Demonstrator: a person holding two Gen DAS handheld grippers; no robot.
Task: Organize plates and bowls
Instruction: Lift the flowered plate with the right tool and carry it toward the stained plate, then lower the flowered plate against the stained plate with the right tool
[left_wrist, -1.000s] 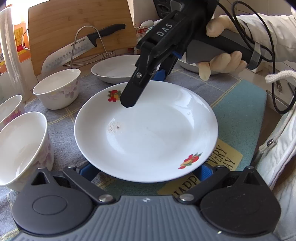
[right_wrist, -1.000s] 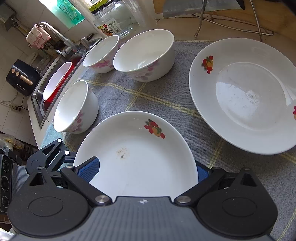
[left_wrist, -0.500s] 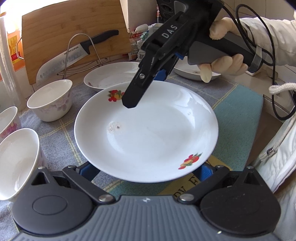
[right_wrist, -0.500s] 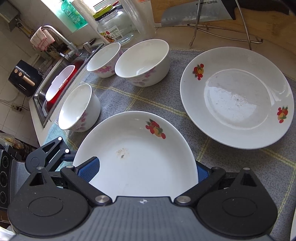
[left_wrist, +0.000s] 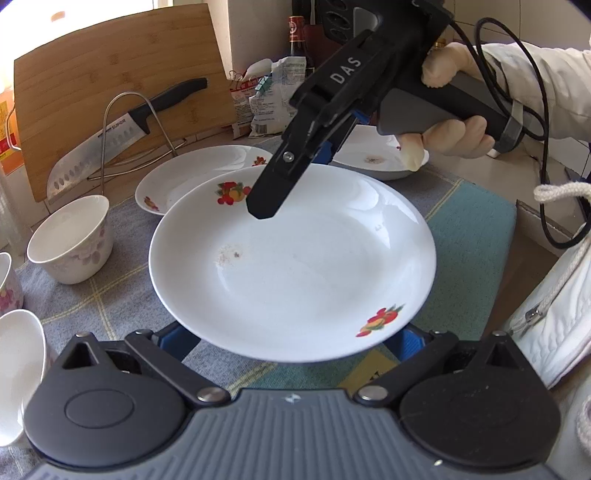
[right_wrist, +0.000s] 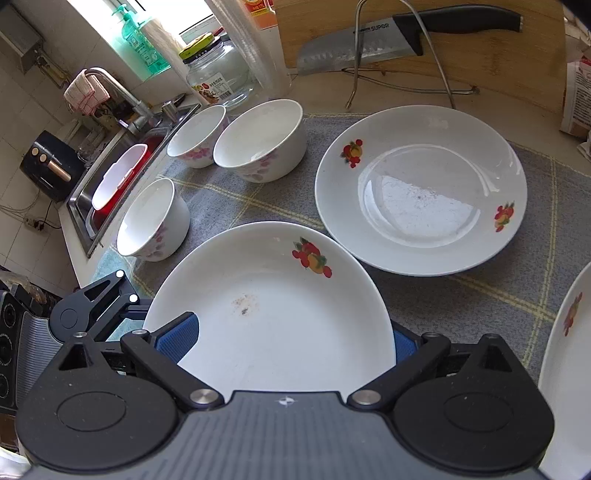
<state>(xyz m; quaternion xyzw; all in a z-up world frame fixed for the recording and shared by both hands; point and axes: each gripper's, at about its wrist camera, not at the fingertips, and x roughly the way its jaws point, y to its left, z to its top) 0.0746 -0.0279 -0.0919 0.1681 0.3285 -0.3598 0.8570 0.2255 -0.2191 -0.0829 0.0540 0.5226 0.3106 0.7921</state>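
Note:
A white plate with fruit prints (left_wrist: 291, 266) is held up off the grey mat between both grippers. My left gripper (left_wrist: 291, 336) is shut on its near rim. My right gripper (right_wrist: 288, 339) is shut on the opposite rim (right_wrist: 273, 306); its black body (left_wrist: 332, 110) reaches over the plate in the left wrist view. A second fruit-print plate (right_wrist: 421, 192) lies on the mat beyond, also in the left wrist view (left_wrist: 192, 173). A third plate (left_wrist: 373, 158) lies behind the right gripper. Three floral bowls (right_wrist: 262, 140) (right_wrist: 195, 136) (right_wrist: 153, 219) stand on the left.
A cutting board (left_wrist: 110, 96) leans at the back with a cleaver (right_wrist: 369, 48) on a wire stand. A glass jar (right_wrist: 218, 77) and the sink (right_wrist: 110, 184) are at far left. Snack bags (left_wrist: 269, 96) are at the back. A teal mat (left_wrist: 476, 243) lies right.
The held plate has risen and moved back and right with both grippers. The second plate and the bowls now appear farther away and more fully in view.

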